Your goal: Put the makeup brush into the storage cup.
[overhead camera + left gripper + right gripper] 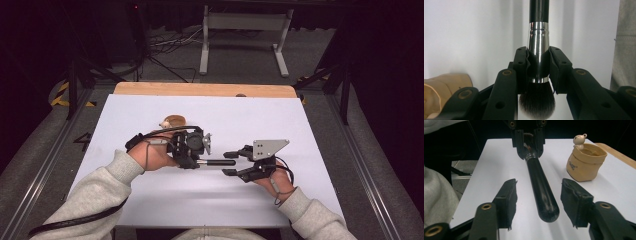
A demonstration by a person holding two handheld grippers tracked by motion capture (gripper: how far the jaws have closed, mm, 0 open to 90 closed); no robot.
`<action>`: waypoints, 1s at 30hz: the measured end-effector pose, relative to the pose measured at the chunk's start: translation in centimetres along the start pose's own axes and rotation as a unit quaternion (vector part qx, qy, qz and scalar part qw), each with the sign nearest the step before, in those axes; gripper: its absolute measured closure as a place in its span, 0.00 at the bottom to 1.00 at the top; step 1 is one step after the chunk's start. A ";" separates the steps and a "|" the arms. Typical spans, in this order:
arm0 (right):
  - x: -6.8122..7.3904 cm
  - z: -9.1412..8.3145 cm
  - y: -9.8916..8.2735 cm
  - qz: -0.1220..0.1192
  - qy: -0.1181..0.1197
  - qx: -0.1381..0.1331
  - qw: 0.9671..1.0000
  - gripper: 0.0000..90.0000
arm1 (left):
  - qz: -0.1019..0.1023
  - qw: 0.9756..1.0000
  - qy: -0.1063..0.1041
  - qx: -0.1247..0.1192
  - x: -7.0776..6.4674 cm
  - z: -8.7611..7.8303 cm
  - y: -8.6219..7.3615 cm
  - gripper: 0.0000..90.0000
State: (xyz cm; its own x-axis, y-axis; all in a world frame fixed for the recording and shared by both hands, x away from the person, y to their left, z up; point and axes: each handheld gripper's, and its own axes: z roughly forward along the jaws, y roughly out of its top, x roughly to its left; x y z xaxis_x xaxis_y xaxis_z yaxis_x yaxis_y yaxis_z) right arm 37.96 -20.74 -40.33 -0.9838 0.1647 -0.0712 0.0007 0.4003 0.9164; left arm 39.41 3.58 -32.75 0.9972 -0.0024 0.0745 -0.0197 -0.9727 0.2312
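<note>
The left gripper point(538, 67) clamps the brush point(538, 50) tight on its metal collar, held level above the table point(150, 200), while the right gripper point(539, 197) stands open around the handle end, pads not touching. To take it cleanly, close squarely on the handle before the left lets go. The brush lies crosswise, bristles left, handle tip pointing right, pot point(586, 162) nearby.

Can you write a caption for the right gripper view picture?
Open right gripper straddles the black handle of a makeup brush, near a tan pot.
</note>
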 end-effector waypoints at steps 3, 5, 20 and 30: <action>-0.1 0.1 0.0 -0.006 0.003 0.009 1.000 0.63 | 0.002 1.000 0.000 0.000 0.0 0.2 -0.1 0.78; -0.1 0.2 0.0 -0.005 0.006 0.013 1.000 0.66 | 0.005 1.000 0.000 0.001 0.0 0.2 -0.1 0.78; -0.3 0.5 -0.1 -0.007 0.024 0.030 0.999 0.82 | 0.018 1.000 -0.004 0.004 -0.1 0.4 -0.3 0.78; -0.4 0.5 -0.2 -0.006 0.041 0.035 0.999 0.83 | 0.023 1.000 -0.008 0.007 -0.1 0.5 -0.3 0.78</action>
State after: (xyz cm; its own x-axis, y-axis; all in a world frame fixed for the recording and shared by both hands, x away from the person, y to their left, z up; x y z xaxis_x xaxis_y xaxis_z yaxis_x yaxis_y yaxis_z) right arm 38.43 -20.41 -40.70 -0.9951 0.0871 -0.0468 -0.0011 0.4639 0.8859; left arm 39.32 3.77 -33.35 0.9964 -0.0503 0.0687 -0.0640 -0.9747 0.2142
